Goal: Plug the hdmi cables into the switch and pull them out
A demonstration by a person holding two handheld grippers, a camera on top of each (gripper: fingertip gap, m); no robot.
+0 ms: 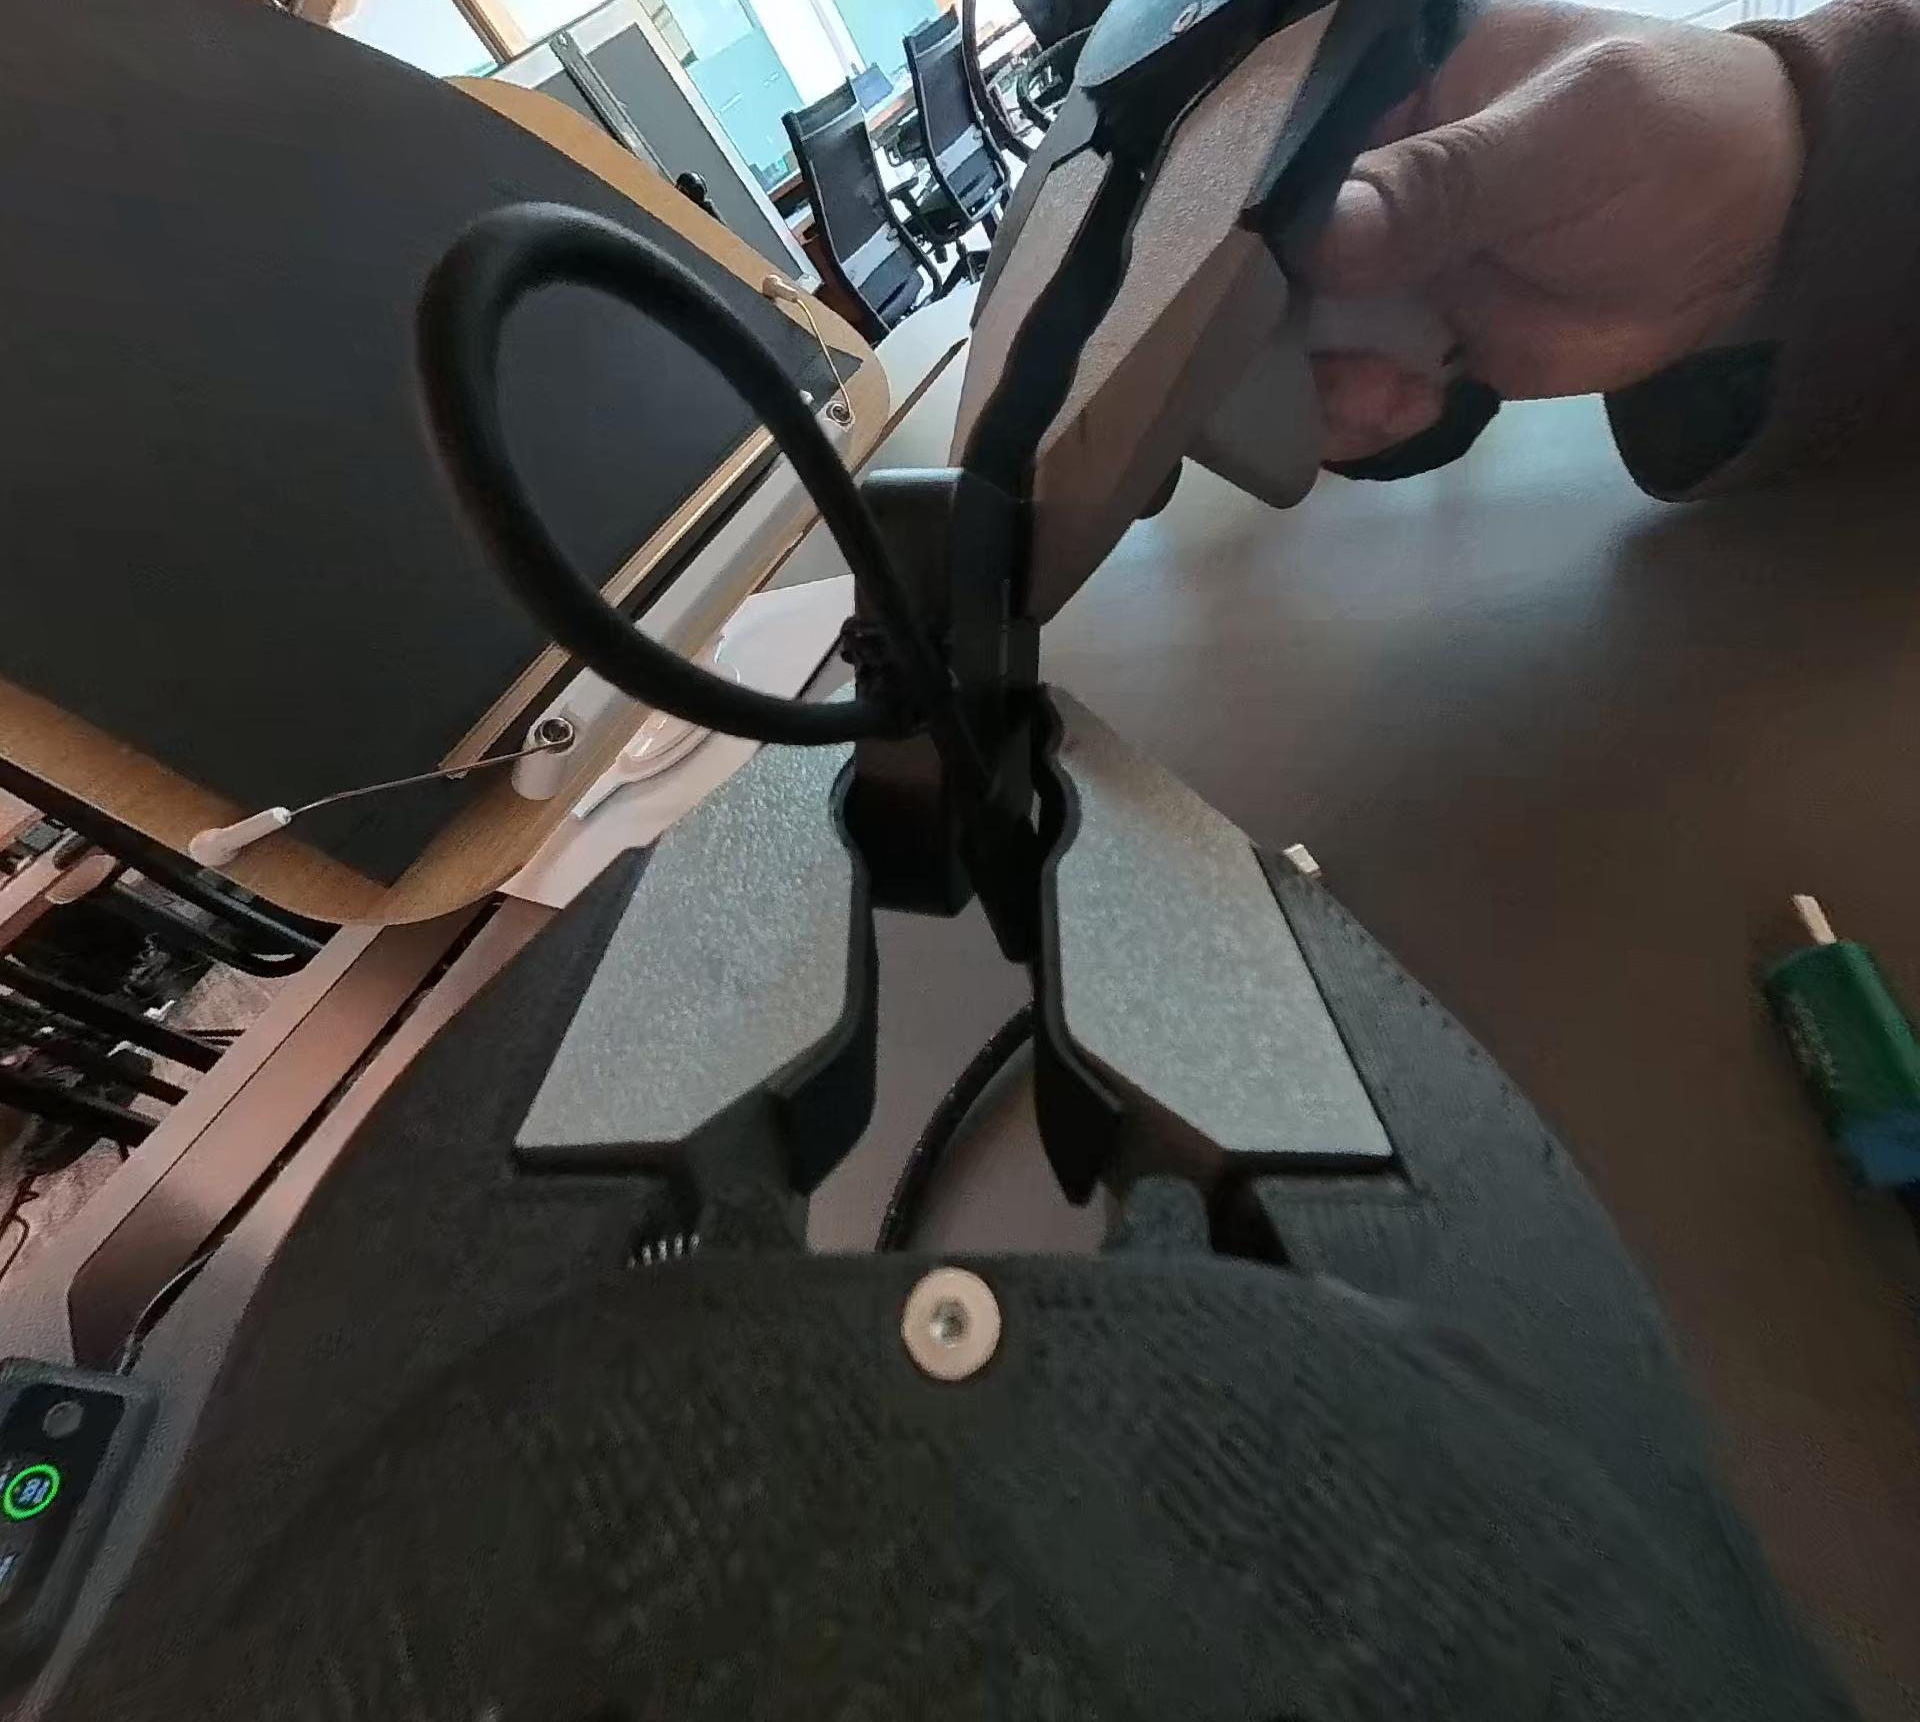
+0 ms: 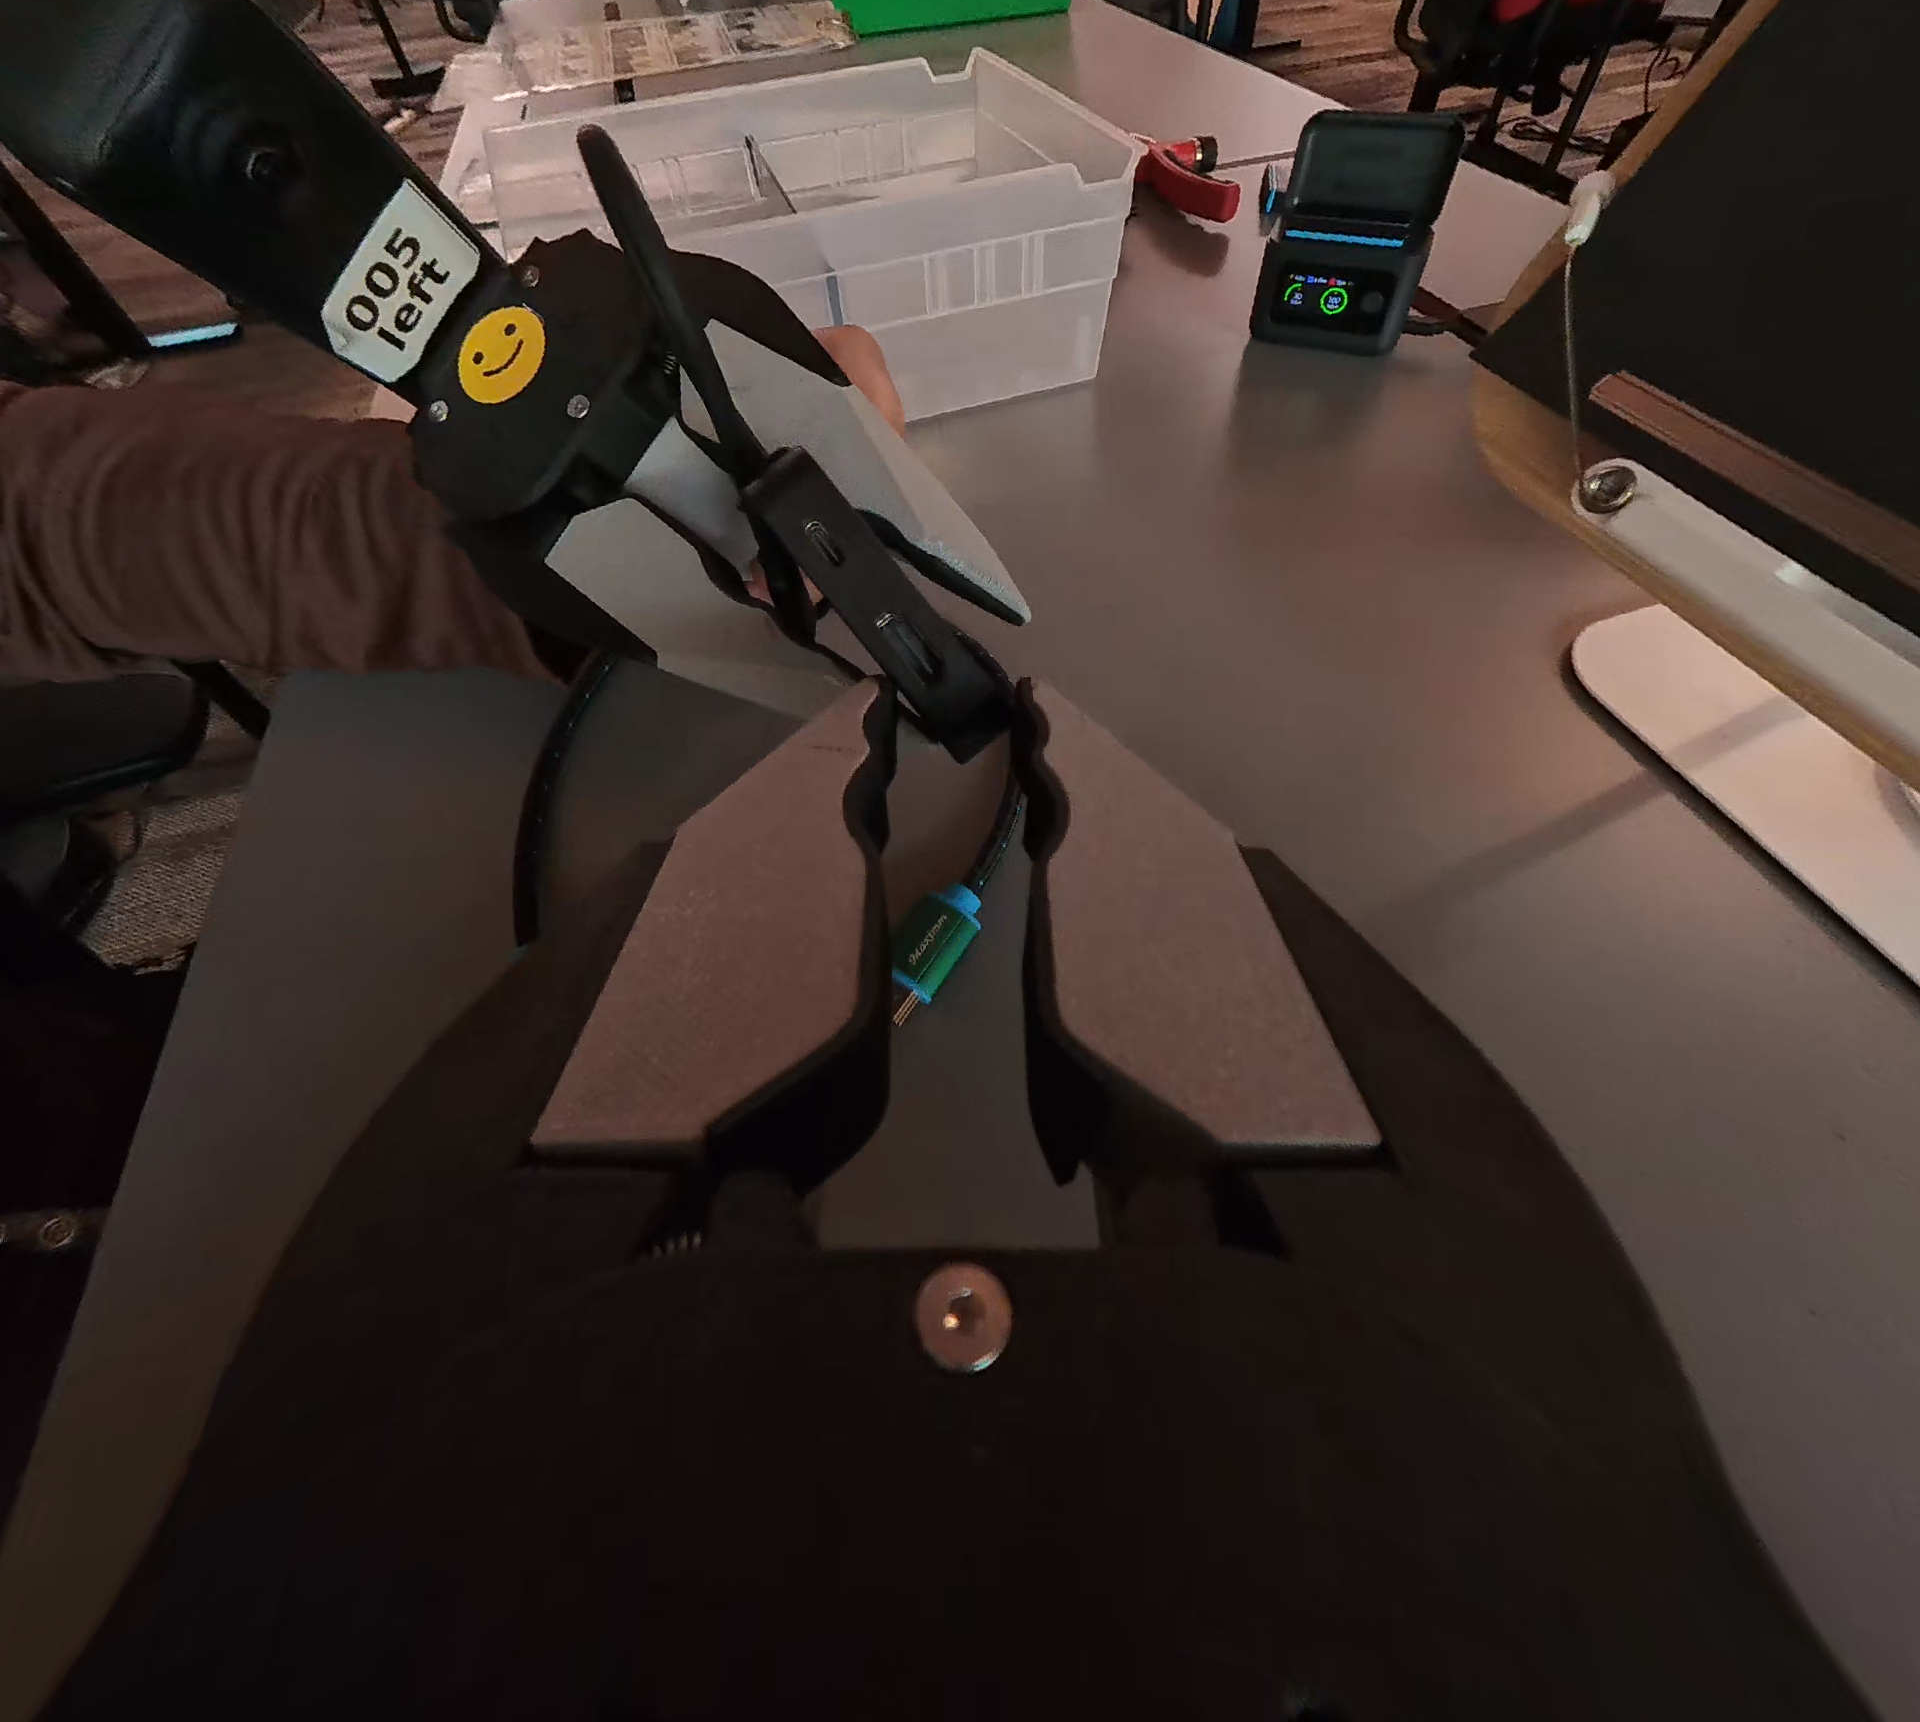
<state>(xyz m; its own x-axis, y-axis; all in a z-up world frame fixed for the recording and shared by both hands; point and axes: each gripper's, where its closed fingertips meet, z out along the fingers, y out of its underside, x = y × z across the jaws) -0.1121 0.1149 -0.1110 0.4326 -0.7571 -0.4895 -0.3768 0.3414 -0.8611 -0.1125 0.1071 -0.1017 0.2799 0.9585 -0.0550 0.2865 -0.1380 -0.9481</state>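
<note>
The left gripper (image 1: 951,789) is clamped on the black switch (image 2: 862,592), steadied above the desk (image 2: 1299,633) so its ports face the right gripper (image 2: 951,737). The right gripper is closed on a black plug at the switch's end, apparently seated there. A green hdmi cable (image 2: 935,945) plug lies unplugged on the desk below.

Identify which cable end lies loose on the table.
The green plug with the blue collar, flat on the table. The black looped cable instead runs into the switch held in the left tool.
</note>
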